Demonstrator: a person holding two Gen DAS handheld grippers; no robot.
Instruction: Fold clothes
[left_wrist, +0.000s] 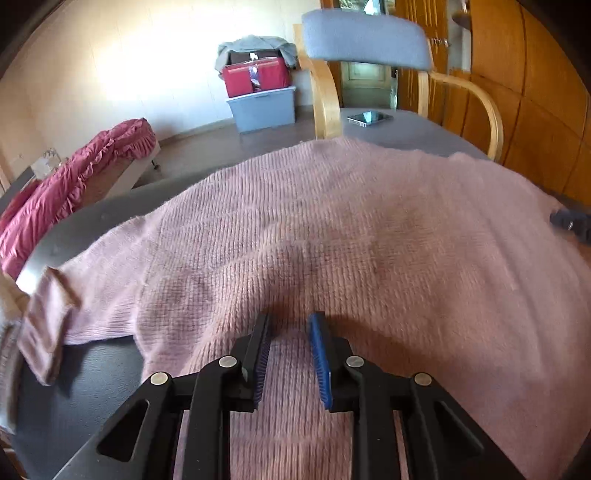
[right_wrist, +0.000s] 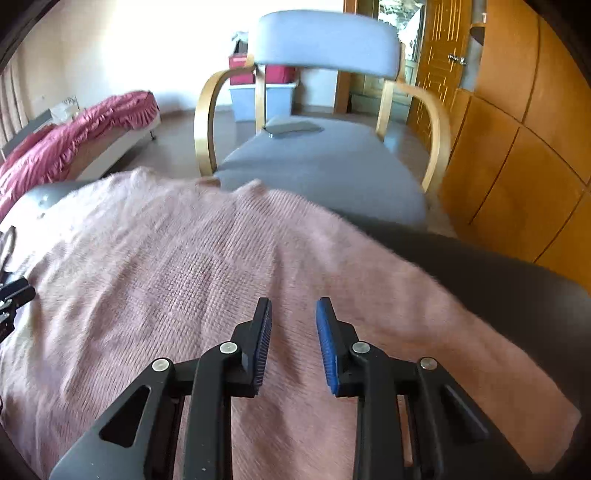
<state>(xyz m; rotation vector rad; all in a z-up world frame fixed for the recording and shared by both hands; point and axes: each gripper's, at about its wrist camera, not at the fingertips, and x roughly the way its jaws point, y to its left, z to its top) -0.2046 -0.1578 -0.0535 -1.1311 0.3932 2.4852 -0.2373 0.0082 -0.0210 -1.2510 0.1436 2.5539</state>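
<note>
A fuzzy pink knit sweater lies spread over a dark table. One sleeve runs off to the left and ends in a folded cuff. My left gripper sits at the sweater's near ribbed edge. Its blue pads are partly apart, with a ridge of knit pinched up between them and creases running toward the tips. In the right wrist view the same sweater is blurred. My right gripper hovers over its right part near the edge, jaws apart, and the cloth lies flat under them.
A grey chair with bent wood arms stands just past the table's far edge, with a phone on its seat. A bed with a red ruffled cover is at the left. Storage boxes stand by the wall, and wooden wardrobe doors are at the right.
</note>
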